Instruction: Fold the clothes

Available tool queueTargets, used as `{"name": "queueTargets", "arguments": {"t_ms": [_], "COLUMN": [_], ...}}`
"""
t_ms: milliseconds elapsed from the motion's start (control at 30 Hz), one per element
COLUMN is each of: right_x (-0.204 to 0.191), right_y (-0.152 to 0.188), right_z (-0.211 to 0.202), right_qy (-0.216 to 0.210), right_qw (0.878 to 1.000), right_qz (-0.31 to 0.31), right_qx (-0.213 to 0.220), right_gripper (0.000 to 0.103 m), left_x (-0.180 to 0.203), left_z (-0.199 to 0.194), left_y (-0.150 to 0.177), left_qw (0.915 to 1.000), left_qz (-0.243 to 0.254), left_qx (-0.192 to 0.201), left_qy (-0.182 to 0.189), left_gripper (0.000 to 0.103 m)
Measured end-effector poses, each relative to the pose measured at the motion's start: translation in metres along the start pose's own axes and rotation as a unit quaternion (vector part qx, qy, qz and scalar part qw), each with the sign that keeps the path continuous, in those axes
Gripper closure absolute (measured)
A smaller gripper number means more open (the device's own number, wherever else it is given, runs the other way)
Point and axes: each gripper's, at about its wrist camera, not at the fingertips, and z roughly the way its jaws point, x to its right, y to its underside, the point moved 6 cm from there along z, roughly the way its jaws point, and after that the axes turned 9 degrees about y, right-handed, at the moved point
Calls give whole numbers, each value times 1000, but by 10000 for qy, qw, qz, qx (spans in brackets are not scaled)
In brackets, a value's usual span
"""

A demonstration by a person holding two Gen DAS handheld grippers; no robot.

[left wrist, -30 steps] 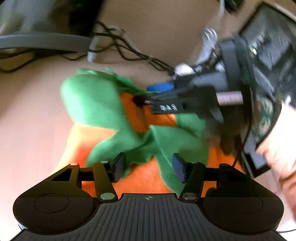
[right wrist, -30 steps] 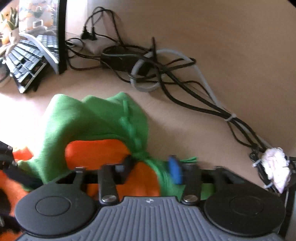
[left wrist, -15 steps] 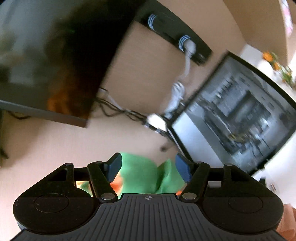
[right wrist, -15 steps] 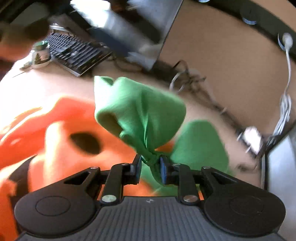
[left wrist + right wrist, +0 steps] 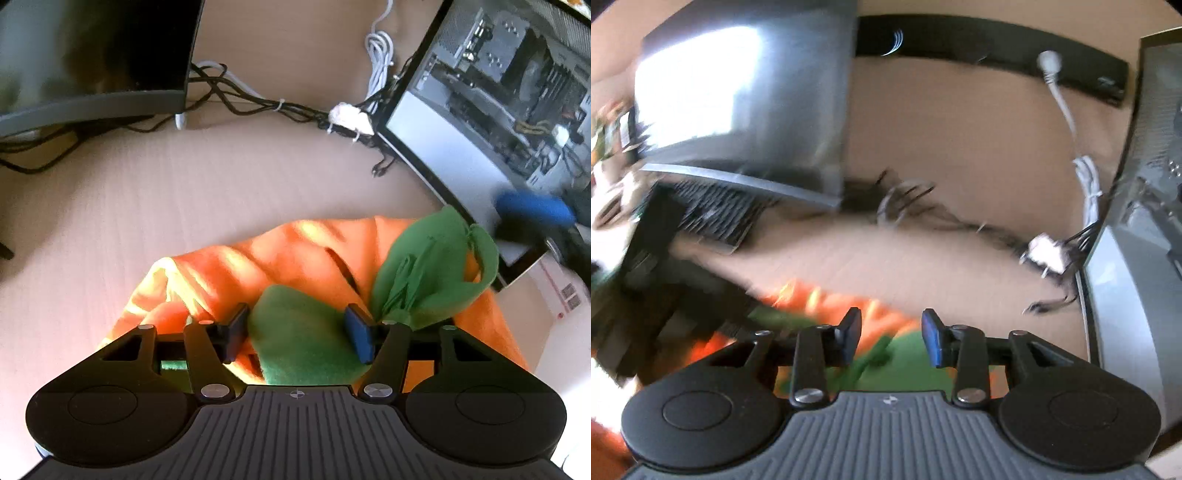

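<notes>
An orange garment (image 5: pixel 303 251) with green leaf-shaped flaps lies bunched on the light wooden desk (image 5: pixel 184 192). In the left wrist view my left gripper (image 5: pixel 297 332) hovers low over it. Its jaws are closing, one green flap (image 5: pixel 303 343) lies between them, and the pads do not visibly press on it. A second green flap (image 5: pixel 432 273) stands crumpled to the right, near the blurred blue pad of my right gripper (image 5: pixel 532 210). The right wrist view is blurred. There my right gripper (image 5: pixel 890 332) is opening above green cloth (image 5: pixel 908 365), gripping nothing.
A dark monitor (image 5: pixel 96 55) stands at the back left, with tangled black cables (image 5: pixel 258 103) behind the garment. A glass-sided computer case (image 5: pixel 498 92) rises close on the right. A keyboard (image 5: pixel 713 214) lies to the left under the monitor. A white cable bundle (image 5: pixel 376 55) hangs on the wall.
My right gripper, pinched on a green flap half a second ago, has let go and pulled up and away. The left view swung up, then came back down over the garment.
</notes>
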Motion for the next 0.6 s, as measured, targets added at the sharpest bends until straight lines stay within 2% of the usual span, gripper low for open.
{"name": "queueTargets", "arguments": {"t_ms": [67,167,233,300,367,433,500,567,600], "right_x": [-1,2,6,7,5,1,-1,2,5], "right_y": [11,58,78,84,82,78,72,56,44], "right_z": [30,65,64,63,62,60,49,36,29], "right_qy": [-43,79,13,-4,6,3,-52,-86,-112], "right_qw": [9994,9929,9906,9894,9895,9902,9916,9943,9959], "right_qz": [131,182,475,531,437,191,-37,-188,-210], "right_qx": [-321,-1169,-1285,-1348,-1381,-1385,-1292,-1043,-877], "right_gripper": [67,67,63,63,63,63,62,58,49], "left_x": [-4,-14,-18,-12,0,10,12,5,2], "left_z": [-5,-19,-32,-46,-56,-51,-37,-19,-15], "left_y": [1,0,-2,-8,-12,-12,-3,11,15], "left_qw": [9999,9994,9991,9987,9964,9949,9971,9982,9981], "left_qz": [37,-41,-190,-383,-493,-464,-371,-414,-453], "left_qx": [-16,30,139,337,486,448,179,-170,-229], "left_qy": [-137,-347,-358,-36,494,776,635,391,356], "left_gripper": [40,40,39,37,36,32,32,33,34]}}
